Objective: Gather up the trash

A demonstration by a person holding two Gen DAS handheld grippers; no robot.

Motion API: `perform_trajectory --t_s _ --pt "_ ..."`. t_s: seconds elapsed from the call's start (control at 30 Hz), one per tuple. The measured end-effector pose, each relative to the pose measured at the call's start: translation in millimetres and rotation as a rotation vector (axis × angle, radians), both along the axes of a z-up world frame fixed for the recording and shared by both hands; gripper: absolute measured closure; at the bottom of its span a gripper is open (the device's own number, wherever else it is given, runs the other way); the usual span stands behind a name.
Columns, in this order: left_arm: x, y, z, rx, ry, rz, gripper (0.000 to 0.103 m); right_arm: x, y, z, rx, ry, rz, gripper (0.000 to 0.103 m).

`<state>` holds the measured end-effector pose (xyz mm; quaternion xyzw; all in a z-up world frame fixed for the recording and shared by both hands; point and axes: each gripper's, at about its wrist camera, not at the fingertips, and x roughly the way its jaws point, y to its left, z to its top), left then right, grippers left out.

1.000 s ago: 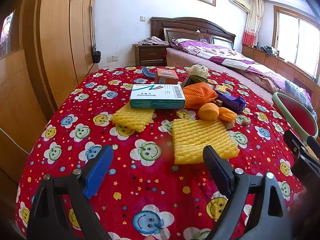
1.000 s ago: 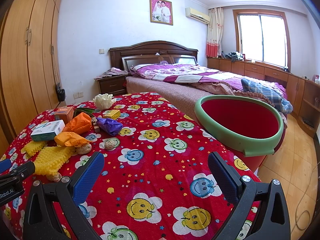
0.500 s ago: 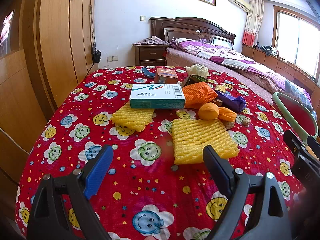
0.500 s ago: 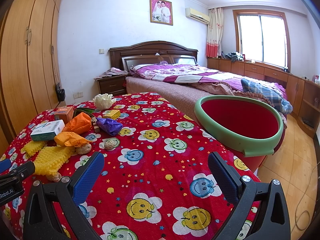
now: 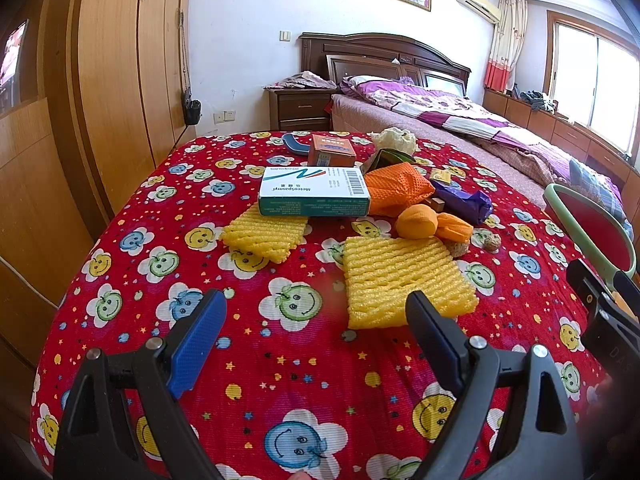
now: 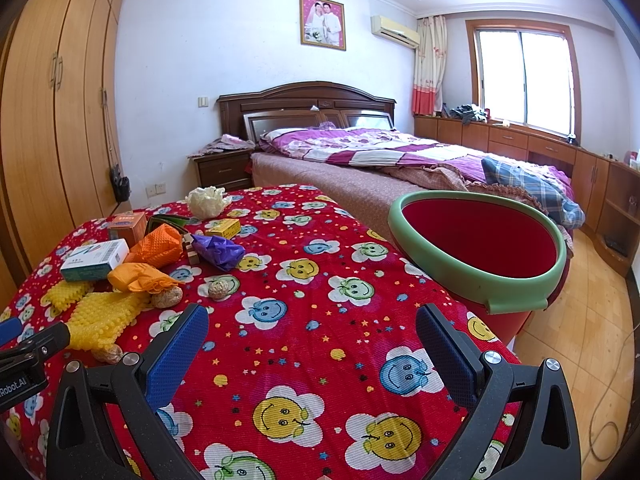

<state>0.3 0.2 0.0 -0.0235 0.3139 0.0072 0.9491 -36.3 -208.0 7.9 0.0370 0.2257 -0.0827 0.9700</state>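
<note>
Jaws: we see both the left gripper [image 5: 316, 320] and right gripper [image 6: 312, 332] spread wide, holding nothing.
Yellow foam net [image 5: 404, 280]: on the surface, just beyond left jaws.
Bin [image 6: 436, 264]: beside the surface, right.

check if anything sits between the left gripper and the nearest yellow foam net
Nothing visible does. The left gripper is open just short of the yellow foam net, with only bare tablecloth between. The box and orange mesh bag lie beyond the net.

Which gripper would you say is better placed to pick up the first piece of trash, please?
Left. The left gripper is open right before the foam net; the right gripper faces bare cloth by the bin.
</note>
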Motion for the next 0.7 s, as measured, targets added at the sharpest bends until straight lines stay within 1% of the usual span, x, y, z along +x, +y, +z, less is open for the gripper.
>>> perform_trajectory --t_s 0.43,0.5,0.6,0.7 --pt "0.3 0.1 0.1 0.007 0.005 0.006 0.012 1.8 1.1 0.5 -0.002 0.002 -0.001 0.000" --pt "-1.5 -2.5 -3.9 0.011 0.009 0.005 0.012 1.5 1.0 0.8 0.000 -0.001 -0.002 0.000" --pt "2.1 -6.0 -1.1 0.009 0.013 -0.002 0.012 0.6 -0.7 1.2 0.018 -0.008 0.003 0.000" --pt "5.6 -5.9 2.8 -0.010 0.021 -0.019 0.012 -0.9 -8.3 3.4 0.046 0.002 0.006 0.000"
